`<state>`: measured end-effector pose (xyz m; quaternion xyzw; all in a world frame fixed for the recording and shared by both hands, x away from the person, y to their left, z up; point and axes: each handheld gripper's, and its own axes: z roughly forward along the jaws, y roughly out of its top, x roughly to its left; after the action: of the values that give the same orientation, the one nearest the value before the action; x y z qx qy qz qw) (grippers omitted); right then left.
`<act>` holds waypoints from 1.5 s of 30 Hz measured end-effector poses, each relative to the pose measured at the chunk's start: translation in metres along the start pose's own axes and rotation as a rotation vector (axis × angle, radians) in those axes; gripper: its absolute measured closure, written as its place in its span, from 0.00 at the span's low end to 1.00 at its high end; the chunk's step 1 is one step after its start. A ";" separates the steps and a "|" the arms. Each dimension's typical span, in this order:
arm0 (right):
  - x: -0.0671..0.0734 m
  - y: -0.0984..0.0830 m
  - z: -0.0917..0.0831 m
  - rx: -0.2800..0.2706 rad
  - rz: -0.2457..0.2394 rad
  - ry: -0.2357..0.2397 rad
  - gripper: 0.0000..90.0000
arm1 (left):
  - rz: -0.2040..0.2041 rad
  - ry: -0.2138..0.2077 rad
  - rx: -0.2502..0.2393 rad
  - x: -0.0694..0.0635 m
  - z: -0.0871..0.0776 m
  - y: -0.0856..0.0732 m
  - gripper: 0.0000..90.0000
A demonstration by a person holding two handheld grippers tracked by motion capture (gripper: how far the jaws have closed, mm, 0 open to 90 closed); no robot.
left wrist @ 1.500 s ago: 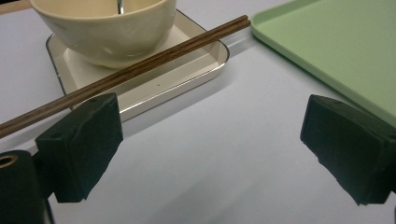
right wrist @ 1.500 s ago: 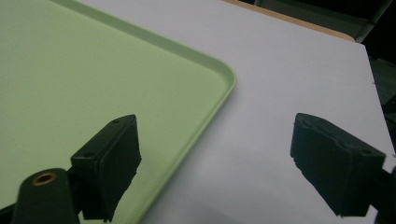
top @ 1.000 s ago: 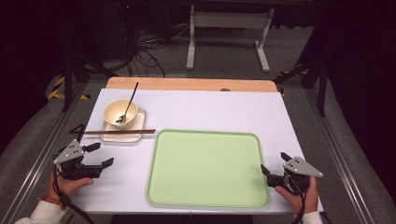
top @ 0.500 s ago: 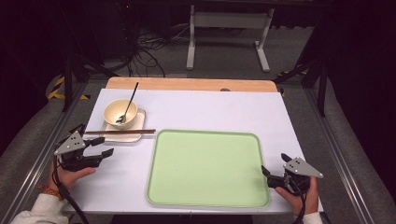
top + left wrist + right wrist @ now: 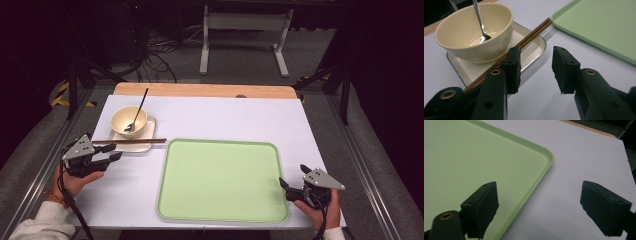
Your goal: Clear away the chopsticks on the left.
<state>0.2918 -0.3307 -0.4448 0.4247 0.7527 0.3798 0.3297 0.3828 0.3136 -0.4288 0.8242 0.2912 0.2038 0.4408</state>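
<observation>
One white table top [image 5: 220,120], with one wooden strip [image 5: 200,90] along the far edge. One green tray [image 5: 222,180], bare, at the middle near side, rim raised all round; also seen in the left gripper view [image 5: 604,27] and in the right gripper view [image 5: 461,157]. One small rectangular plate [image 5: 131,141], pale with a metal-grey rim, at the far left of the table, just left of the tray's far left corner and apart from it. One cream bowl [image 5: 129,121] standing upright on that plate. One pair of brown chopsticks [image 5: 130,141], two sticks side by side, laid across the plate's near edge in front of the bowl, tips pointing toward the tray. One metal spoon [image 5: 136,111] leaning in the bowl, handle up and away over the far rim.

Two grippers, one per hand. Left gripper [image 5: 111,152] just beside the plate's near left corner, low over the table; jaws narrowed, having just been closing, with only bare table between the pads and one pad in front of the chopsticks' near end in the left gripper view [image 5: 537,69], contact not discernible. Right gripper [image 5: 286,189] at the tray's near right corner, jaws wide apart, one pad over the tray's rim, the other over bare table, nothing gripped.
</observation>
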 end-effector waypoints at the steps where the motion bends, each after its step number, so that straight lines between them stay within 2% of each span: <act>1: 0.000 0.000 0.000 0.000 0.000 0.000 0.17 | 0.000 0.007 0.009 0.002 0.004 0.000 0.67; 6: 0.001 0.000 0.001 0.003 -0.001 0.003 0.17 | 0.002 0.016 0.071 0.013 0.022 -0.003 0.68; 10: 0.000 0.000 0.000 0.002 0.002 0.000 0.17 | -0.006 0.019 0.075 0.019 0.030 -0.003 0.67; 12: 0.000 -0.001 0.001 0.004 0.002 0.002 0.17 | -0.007 0.021 0.102 0.022 0.036 -0.001 0.68; 17: 0.001 0.000 0.001 0.005 0.000 0.004 0.17 | -0.020 0.015 0.105 0.030 0.043 0.001 0.67; 19: 0.001 -0.001 0.002 0.008 0.001 0.004 0.17 | -0.013 0.013 0.104 0.032 0.044 0.002 0.67; 22: 0.001 -0.001 0.002 0.008 0.002 0.006 0.17 | -0.006 0.004 0.132 0.033 0.050 0.001 0.67; 24: 0.001 -0.001 0.002 0.008 0.002 0.007 0.17 | -0.008 0.004 0.130 0.035 0.051 0.002 0.69; 28: 0.001 -0.001 0.002 0.009 0.003 0.005 0.17 | -0.026 -0.025 0.117 0.037 0.052 0.001 0.69; 32: 0.001 -0.001 0.002 0.009 0.003 0.008 0.17 | -0.019 -0.036 0.118 0.038 0.050 0.001 0.69; 33: 0.001 -0.001 0.002 0.011 0.002 0.007 0.17 | -0.026 -0.055 0.128 0.037 0.051 0.000 0.71; 34: 0.001 -0.001 0.002 0.010 0.003 0.008 0.17 | -0.008 -0.056 0.151 0.036 0.052 0.000 0.72; 36: 0.001 -0.001 0.002 0.011 0.003 0.007 0.17 | -0.008 -0.060 0.147 0.037 0.051 -0.001 0.71; 39: 0.001 -0.001 0.002 0.009 0.003 0.008 0.17 | -0.007 -0.045 0.141 0.037 0.050 -0.001 0.70; 42: 0.001 -0.001 0.001 0.007 0.003 0.005 0.17 | -0.001 -0.035 0.107 0.036 0.047 0.002 0.69; 45: 0.002 -0.002 0.003 0.014 0.000 0.008 0.17 | -0.019 -0.035 0.094 0.038 0.047 0.002 0.65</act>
<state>0.2927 -0.3291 -0.4479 0.4255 0.7568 0.3761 0.3238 0.4393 0.3095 -0.4491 0.8446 0.3004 0.1715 0.4086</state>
